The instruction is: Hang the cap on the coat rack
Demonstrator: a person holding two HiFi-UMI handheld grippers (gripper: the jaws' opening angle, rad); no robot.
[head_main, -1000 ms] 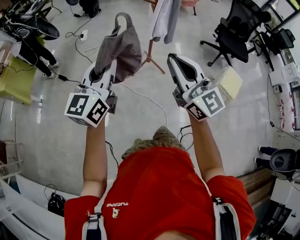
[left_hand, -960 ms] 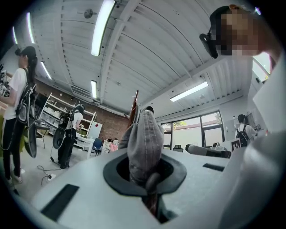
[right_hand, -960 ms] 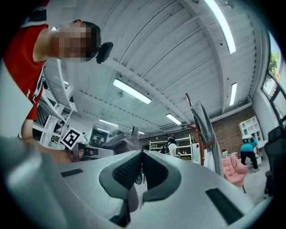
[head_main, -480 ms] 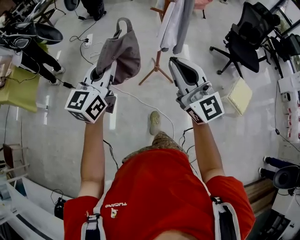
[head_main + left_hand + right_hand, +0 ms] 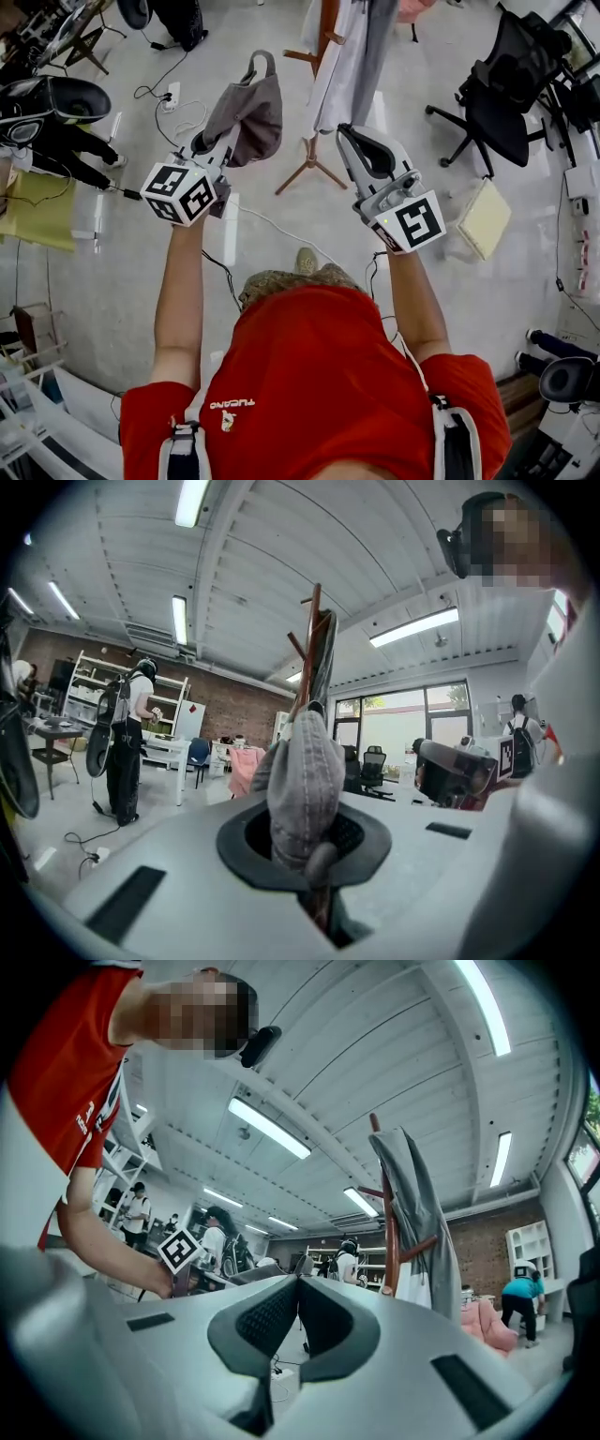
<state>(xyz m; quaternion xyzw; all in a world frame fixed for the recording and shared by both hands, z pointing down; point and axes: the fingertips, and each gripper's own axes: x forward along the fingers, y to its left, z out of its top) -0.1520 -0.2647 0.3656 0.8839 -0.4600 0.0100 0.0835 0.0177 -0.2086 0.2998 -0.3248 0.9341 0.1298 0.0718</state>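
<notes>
A grey cap point(image 5: 246, 108) hangs from my left gripper point(image 5: 221, 142), which is shut on its fabric and held up in front of me. In the left gripper view the cap point(image 5: 305, 780) stands up between the closed pads of the left gripper point(image 5: 317, 864), hiding the lower part of the wooden coat rack point(image 5: 314, 639) straight behind it. The coat rack point(image 5: 326, 28) stands just beyond both grippers, draped with a white and grey garment point(image 5: 352, 56). My right gripper point(image 5: 351, 133) is shut and empty, right of the cap. Beyond the right gripper point(image 5: 298, 1283), the rack point(image 5: 386, 1213) rises to its right.
A black office chair point(image 5: 497, 103) stands at the far right, with a pale yellow pad point(image 5: 487, 220) on the floor near it. Cables and a power strip point(image 5: 172, 94) lie on the floor at left, by black bags point(image 5: 56, 98). Other people stand in the background.
I have stepped toward the coat rack: it and its hanging garment now sit closer and larger beyond the grippers. The cap stays gripped in the left gripper; the right stays shut.
</notes>
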